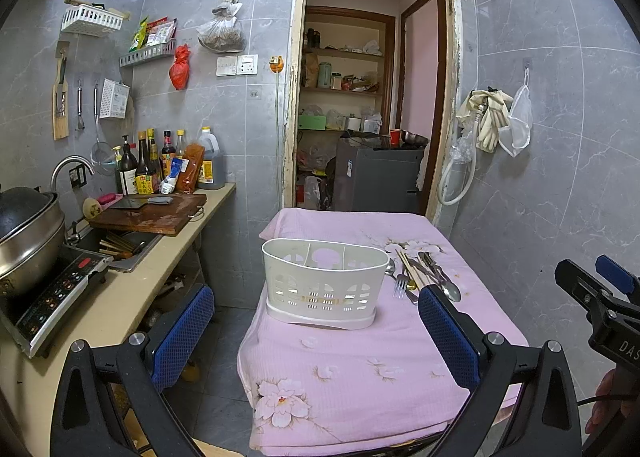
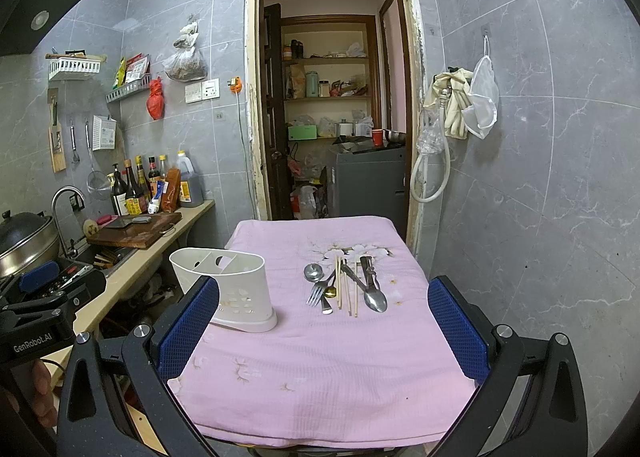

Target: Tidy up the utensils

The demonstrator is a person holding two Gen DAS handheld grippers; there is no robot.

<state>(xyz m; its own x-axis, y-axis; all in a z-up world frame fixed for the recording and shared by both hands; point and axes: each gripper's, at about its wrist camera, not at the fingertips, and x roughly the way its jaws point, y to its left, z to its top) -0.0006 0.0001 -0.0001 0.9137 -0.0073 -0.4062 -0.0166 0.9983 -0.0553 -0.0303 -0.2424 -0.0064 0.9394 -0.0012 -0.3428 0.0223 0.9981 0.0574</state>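
Pink-clothed table (image 2: 320, 377): empty utensil caddy (image 1: 324, 281) beside loose cutlery pile (image 2: 344, 285), staged for sorting; left gripper (image 1: 316, 337) and right gripper (image 2: 324, 329) hover, jaws spread, holding nothing.

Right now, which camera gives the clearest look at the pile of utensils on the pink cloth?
The right wrist view: the utensils lie unobstructed between the open fingers, with spoons, fork and chopsticks distinguishable. In the left wrist view the utensils sit partly hidden behind the white caddy and one finger.
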